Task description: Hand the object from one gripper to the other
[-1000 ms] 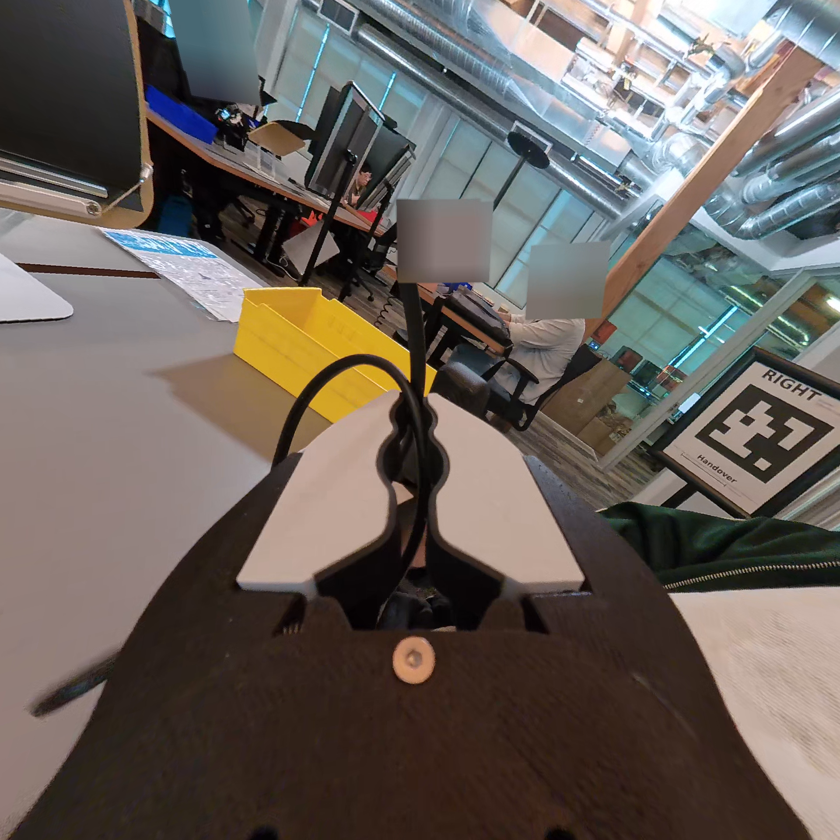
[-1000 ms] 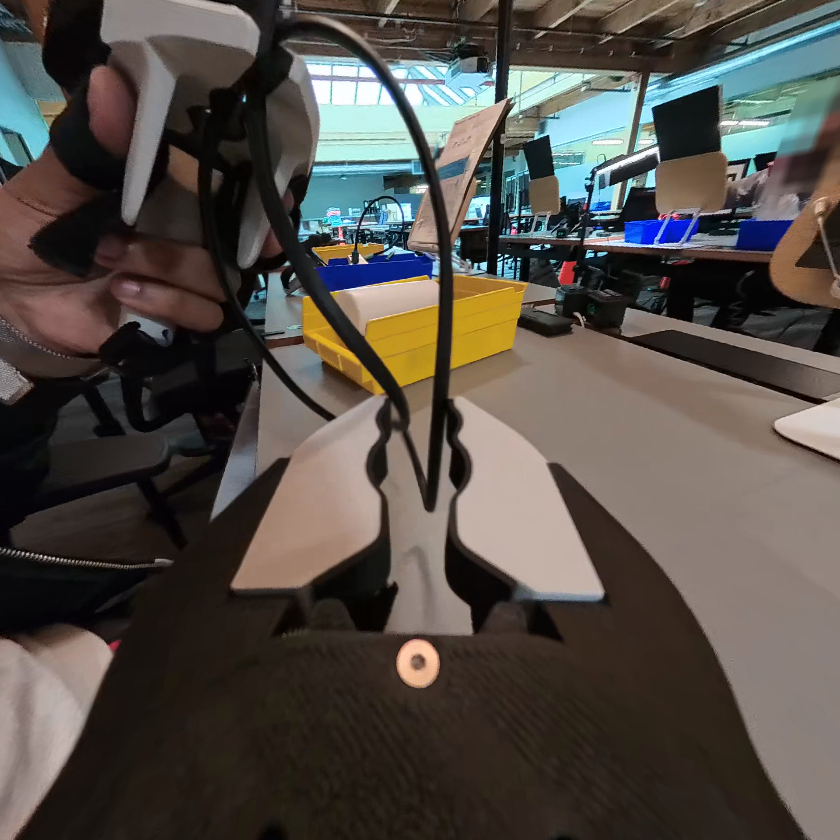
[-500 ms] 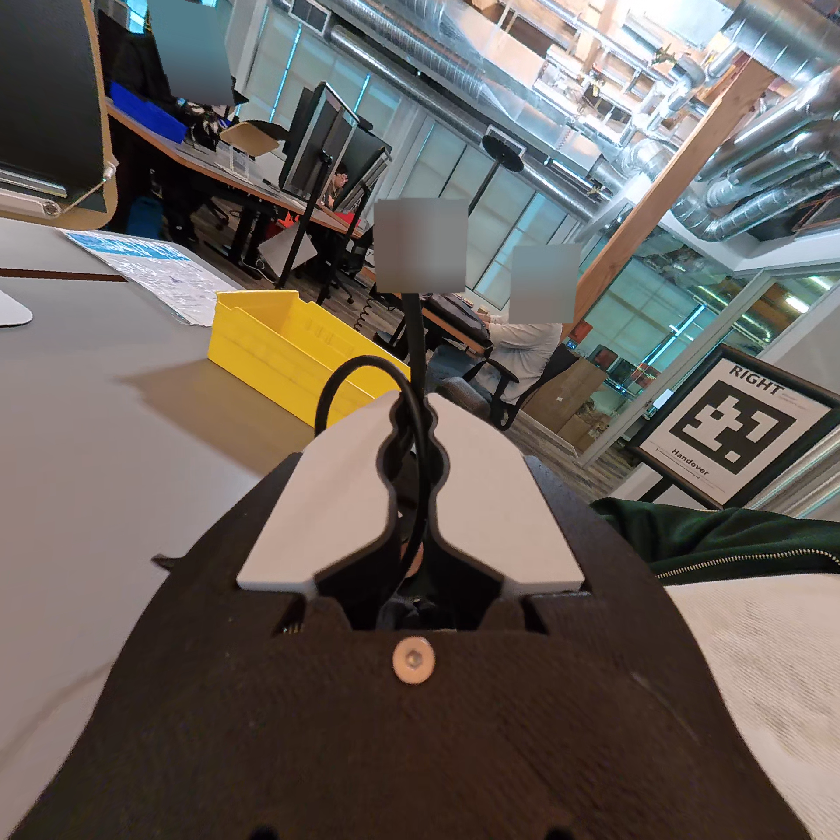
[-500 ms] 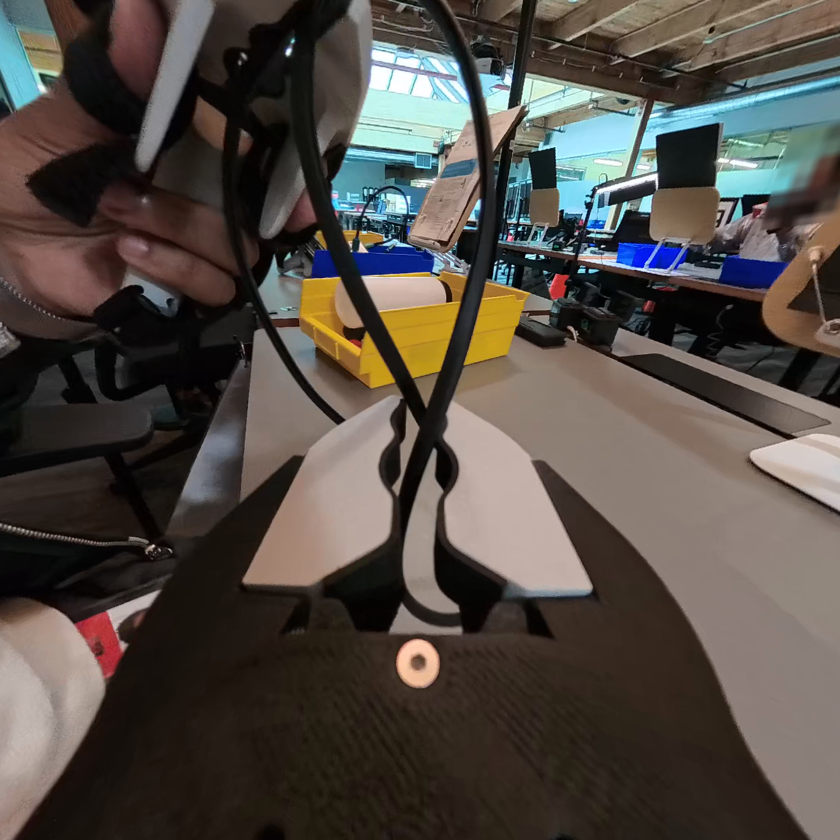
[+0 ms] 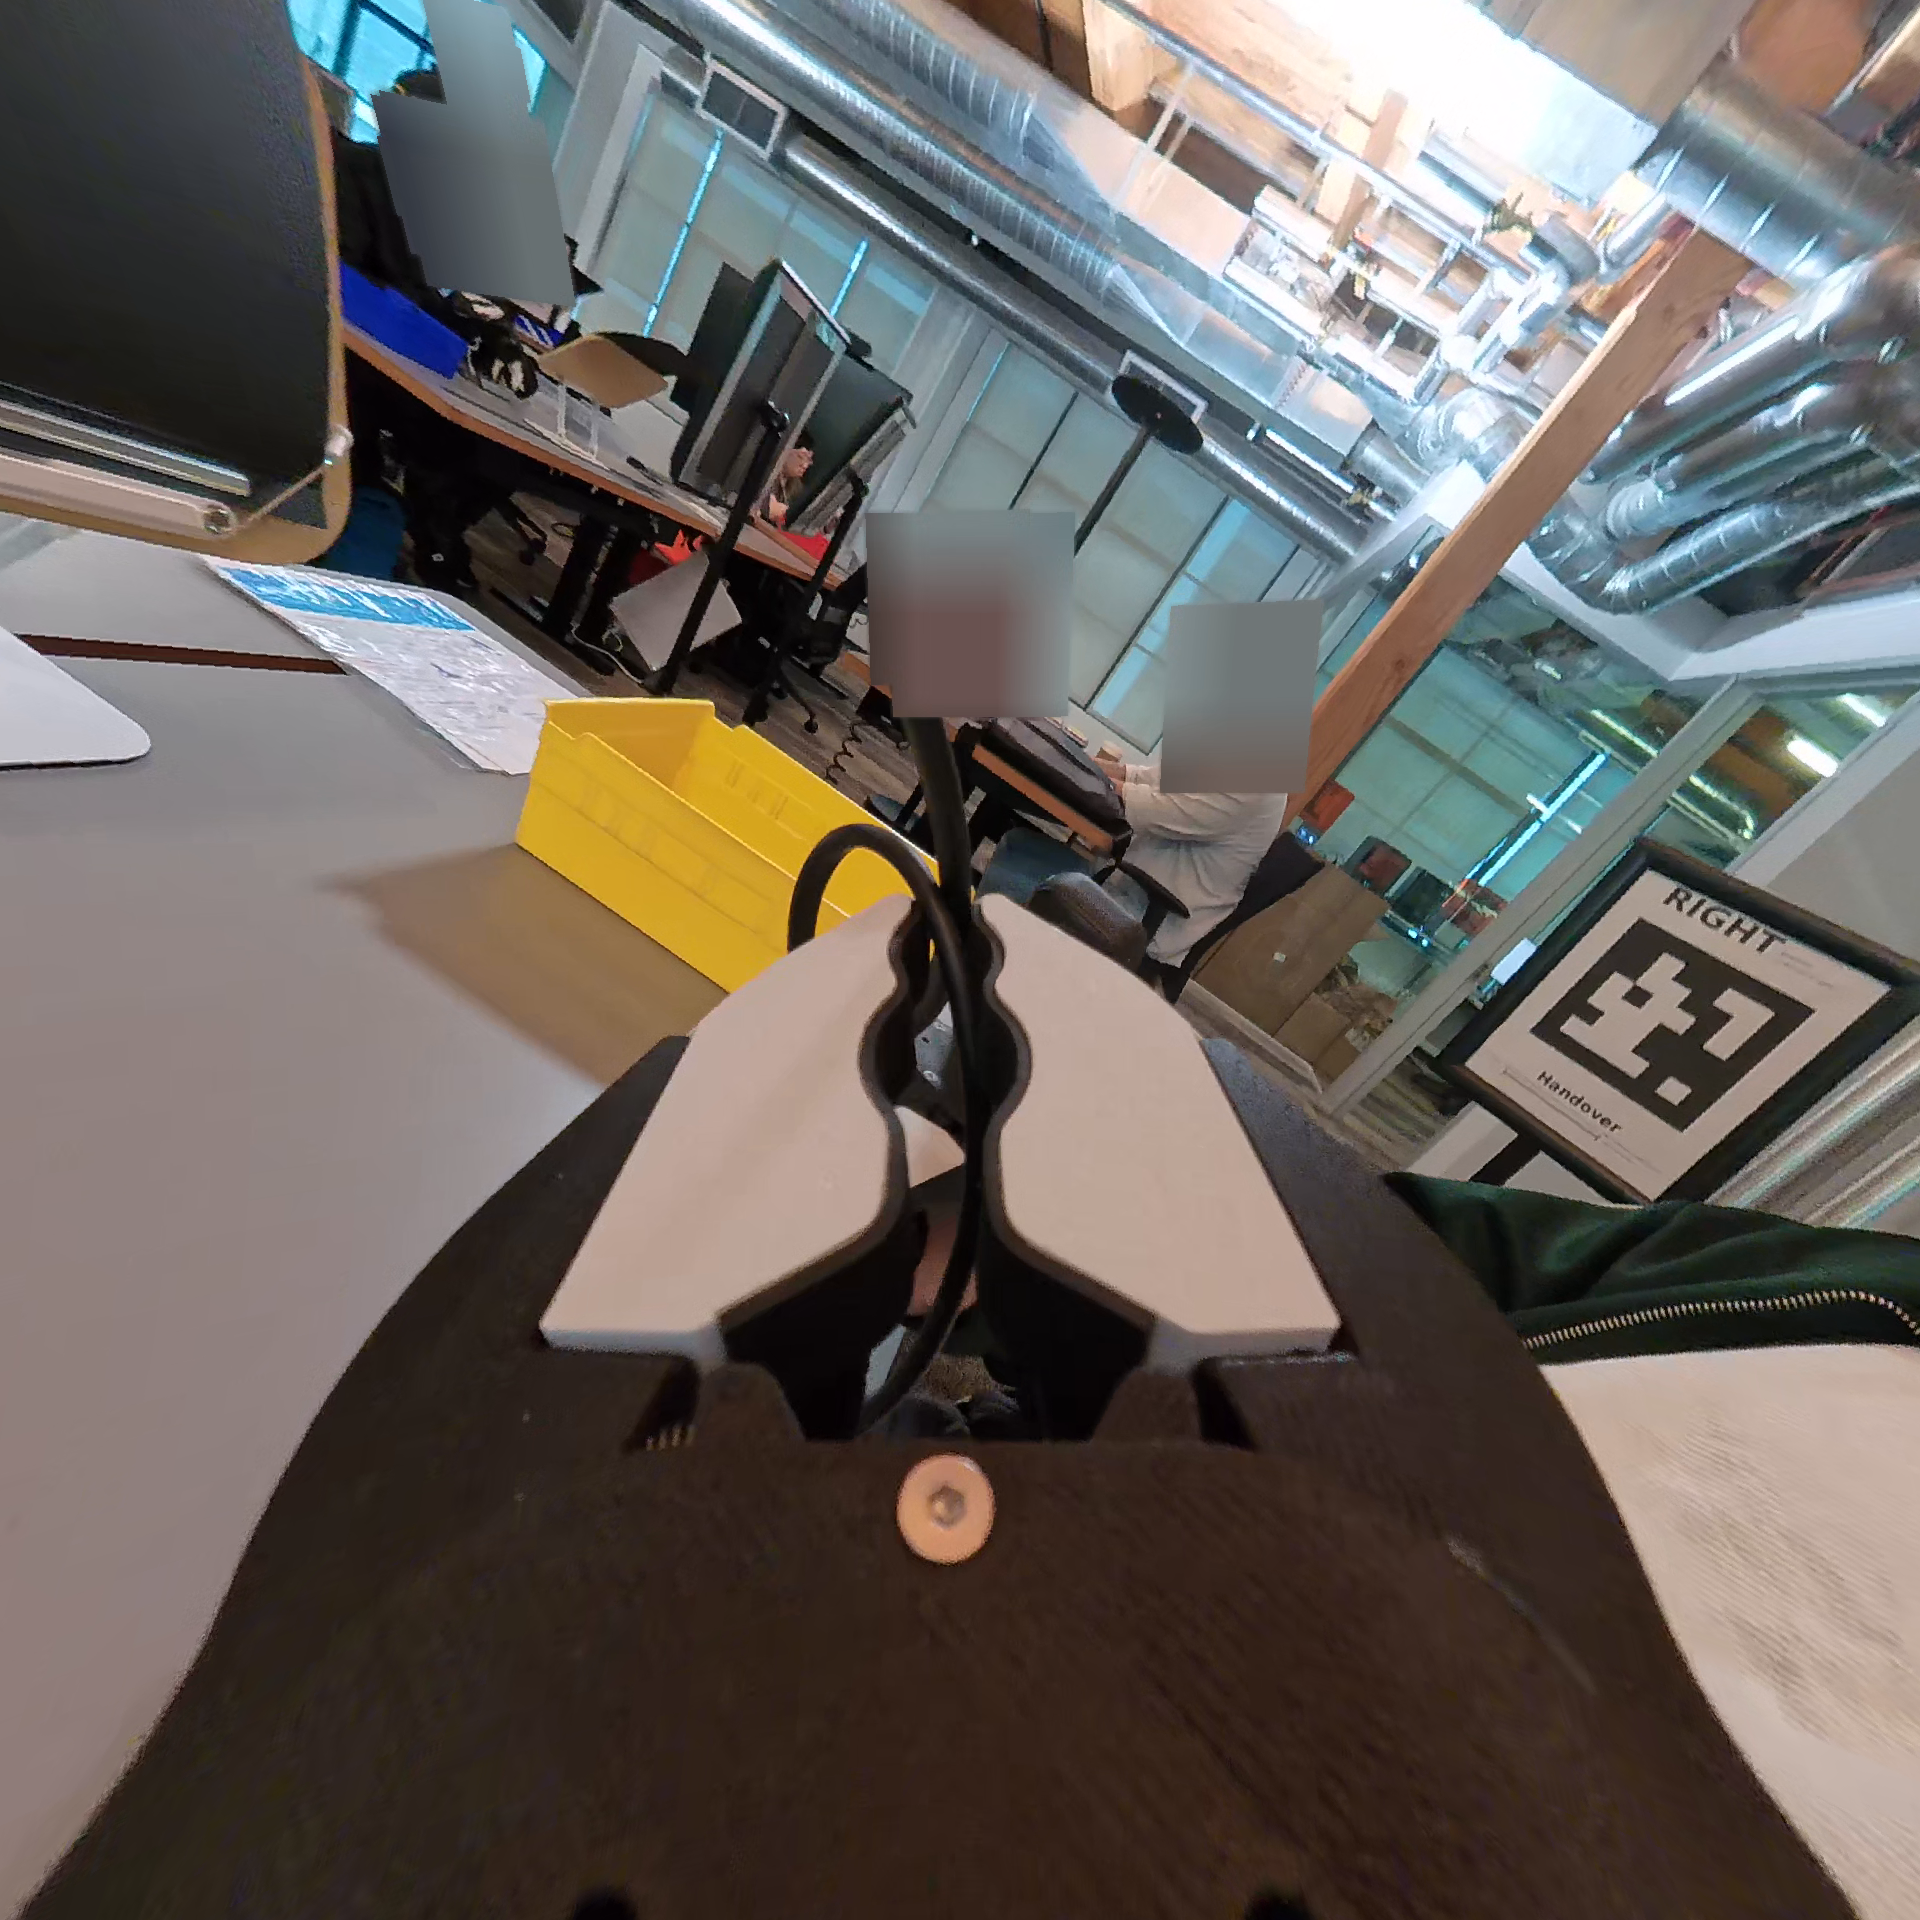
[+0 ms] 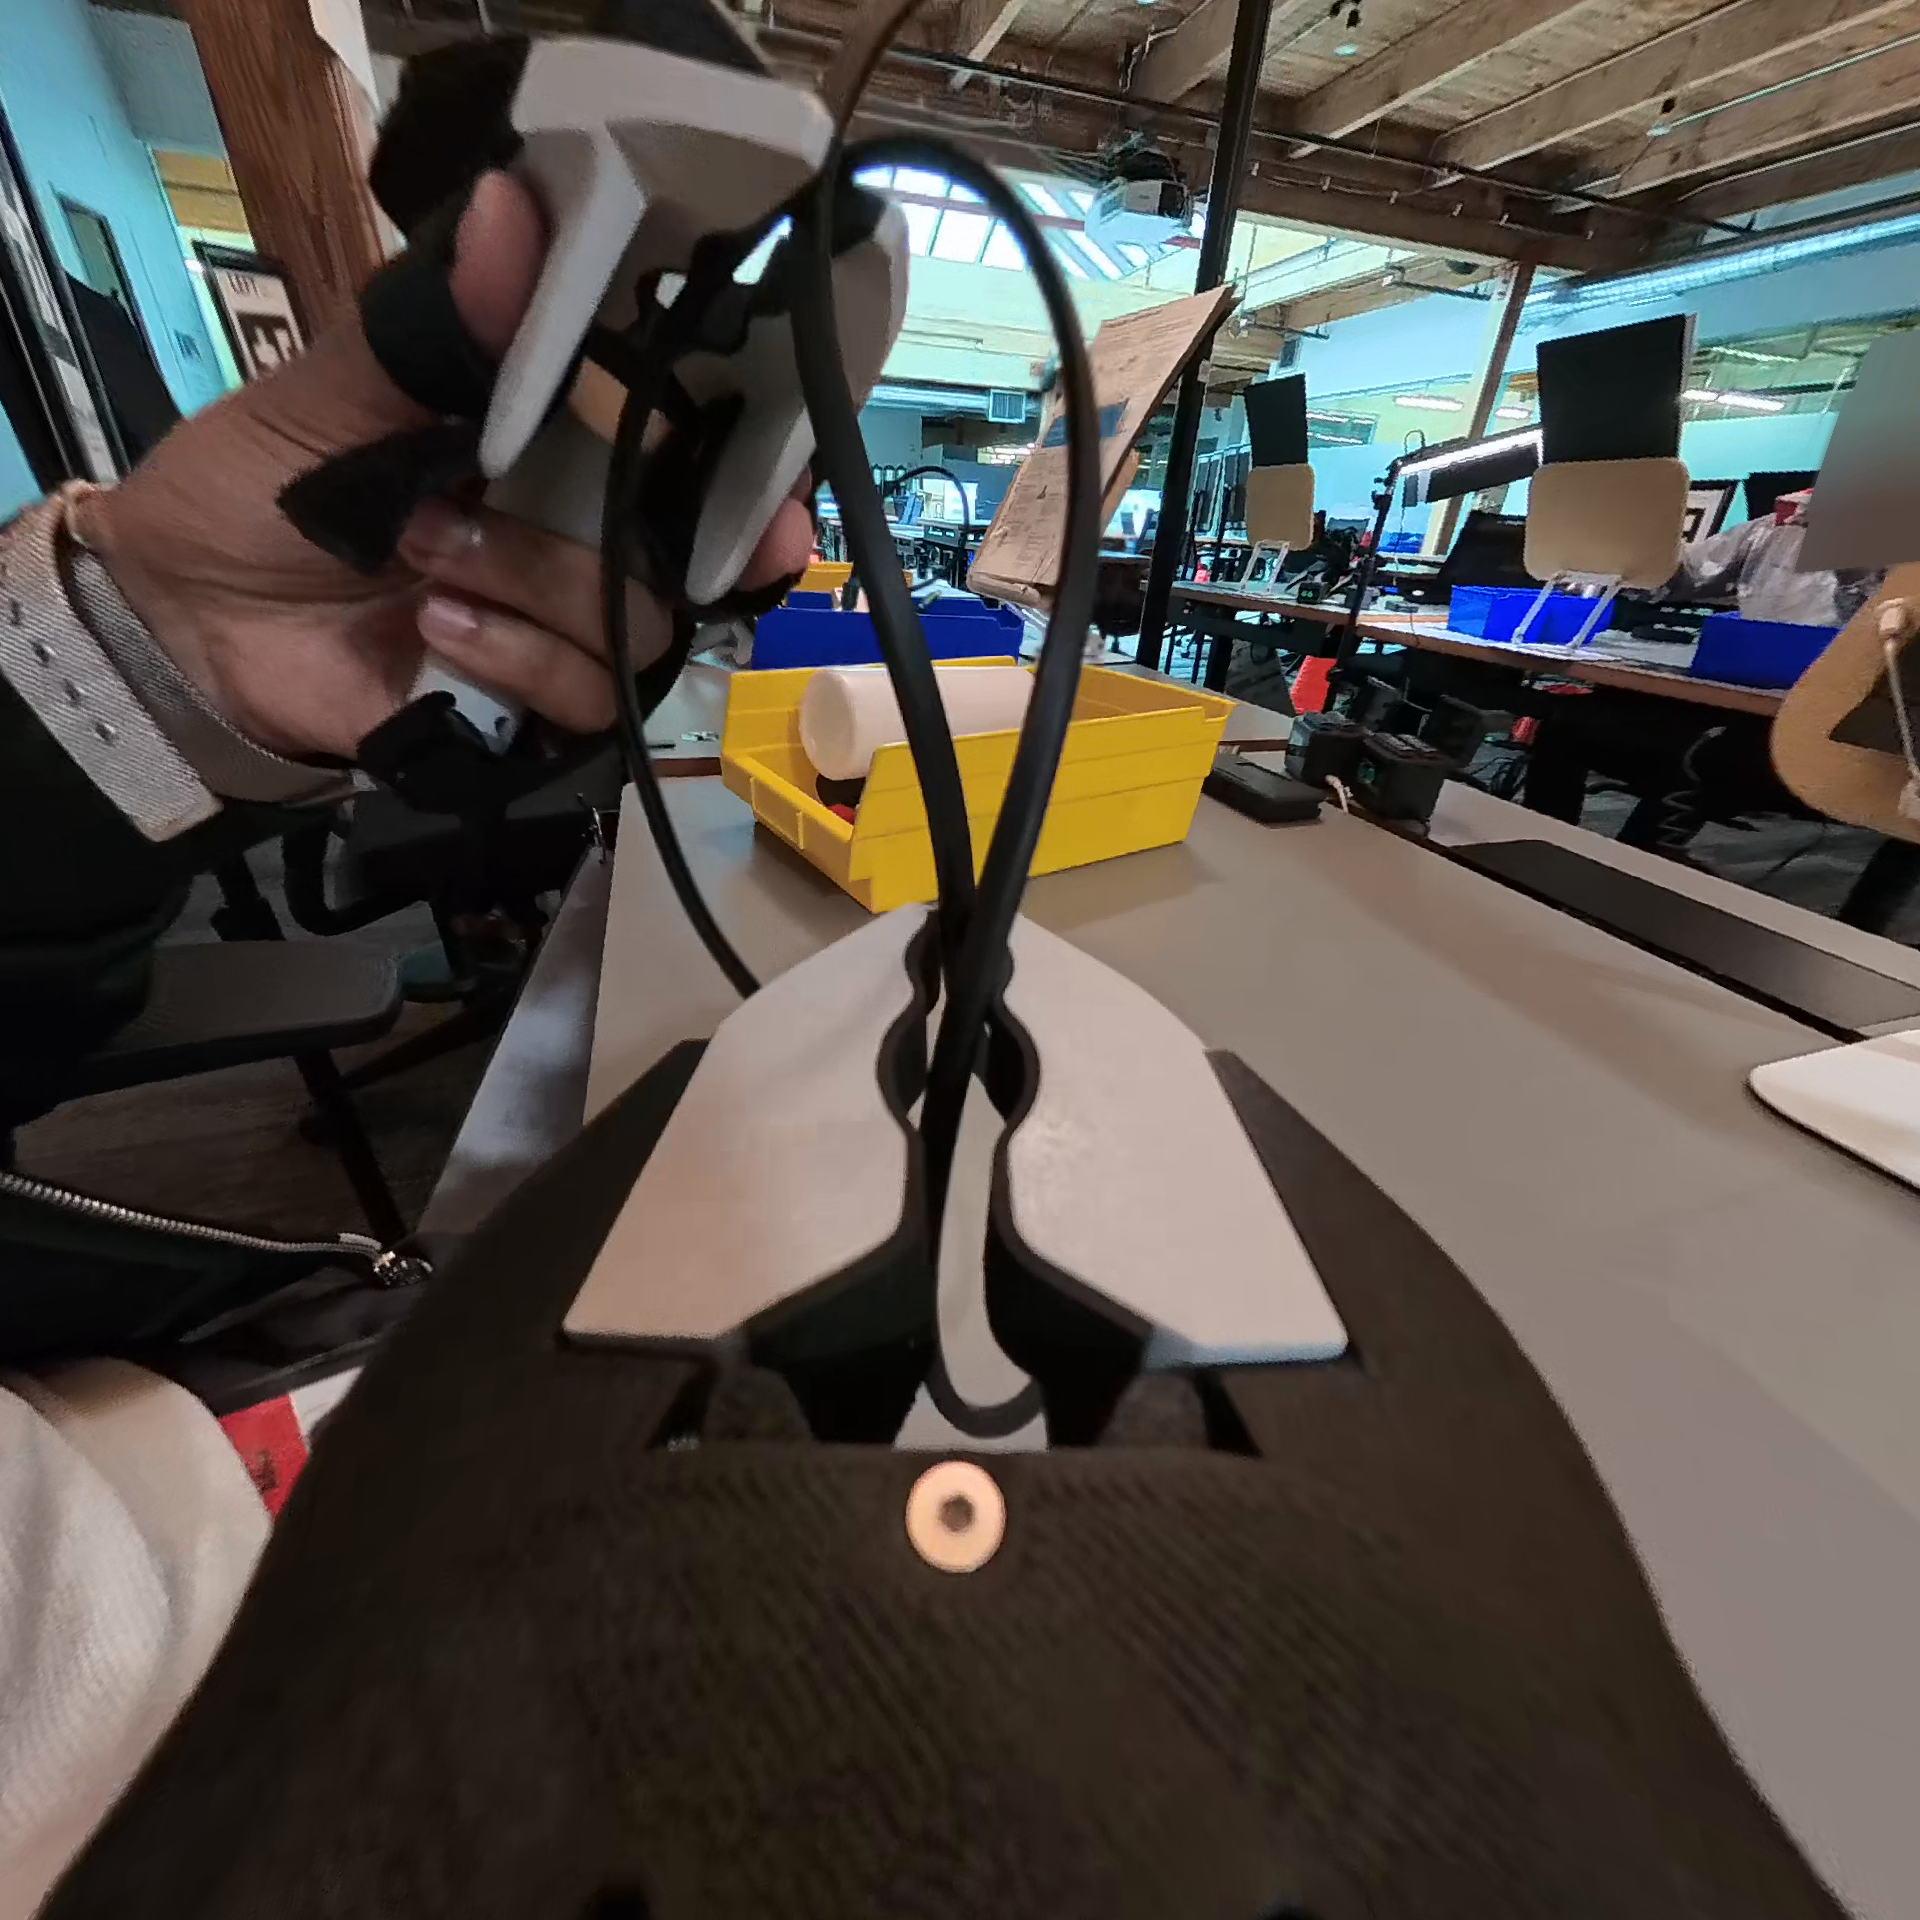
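Observation:
A thin black cable (image 5: pixel 940 790) runs up between the closed white fingers of my left gripper (image 5: pixel 943 920), with a small loop beside it. In the right wrist view the cable (image 6: pixel 1049 520) forms a tall loop. Its two strands cross between the fingers of my right gripper (image 6: pixel 966 925), which is shut on them. The left gripper (image 6: pixel 717 301), held in a hand, hangs above and to the left, and still pinches the cable's upper part. Both grippers are above the grey table (image 6: pixel 1455 1039).
A yellow bin (image 6: pixel 1091 790) holding a white roll (image 6: pixel 894 701) stands at the table's far edge; it also shows in the left wrist view (image 5: pixel 665 821). A white monitor base (image 6: pixel 1849 1101) lies at the right. A black chair (image 6: pixel 260 997) stands left of the table. A framed marker sign (image 5: pixel 1683 1029) stands beyond.
My right gripper's fingers have closed on the cable's loop, which slid deeper between them. The left gripper has shifted toward the centre of the right view, still holding the cable.

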Motion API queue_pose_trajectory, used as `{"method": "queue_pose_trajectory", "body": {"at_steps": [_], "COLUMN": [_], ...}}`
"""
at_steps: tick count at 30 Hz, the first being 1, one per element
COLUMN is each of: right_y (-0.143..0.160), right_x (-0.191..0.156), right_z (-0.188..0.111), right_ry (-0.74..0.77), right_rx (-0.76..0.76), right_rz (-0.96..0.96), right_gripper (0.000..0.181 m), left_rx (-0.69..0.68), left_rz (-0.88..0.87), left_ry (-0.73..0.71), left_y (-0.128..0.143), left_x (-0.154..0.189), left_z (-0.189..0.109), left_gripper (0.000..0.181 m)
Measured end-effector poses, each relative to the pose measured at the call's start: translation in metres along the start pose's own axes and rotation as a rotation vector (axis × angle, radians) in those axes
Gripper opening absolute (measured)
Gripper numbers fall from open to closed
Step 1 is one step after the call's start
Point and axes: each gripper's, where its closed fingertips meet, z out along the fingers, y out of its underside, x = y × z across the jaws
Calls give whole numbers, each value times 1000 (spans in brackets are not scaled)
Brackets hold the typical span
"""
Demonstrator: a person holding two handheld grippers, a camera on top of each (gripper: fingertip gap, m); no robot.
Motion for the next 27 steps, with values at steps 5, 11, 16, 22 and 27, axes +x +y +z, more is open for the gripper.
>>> {"method": "queue_pose_trajectory", "body": {"at_steps": [5,11,16,22,27], "right_y": [-6,-11,-10,-2,-1], "right_x": [3,4,6,5,6], "right_z": [-3,-7,-9,-8,-9], "right_ry": [-34,-74,-59,-64,-63], "right_rx": [27,33,31,8,10], "right_rz": [84,160,138,95,92], "right_gripper": [5,5,6,6,7], "left_rx": [14,35,33,24,32], "left_rz": [-23,-28,-29,-33,-44], "left_ry": [-10,-20,-22,-24,-24], "left_y": [-4,-7,-6,-4,-5], "left_x": [-10,-18,-19,-21,-22], "left_z": [-8,-13,-13,-13,-14], "left_gripper": [8,5,5,5,5]}}
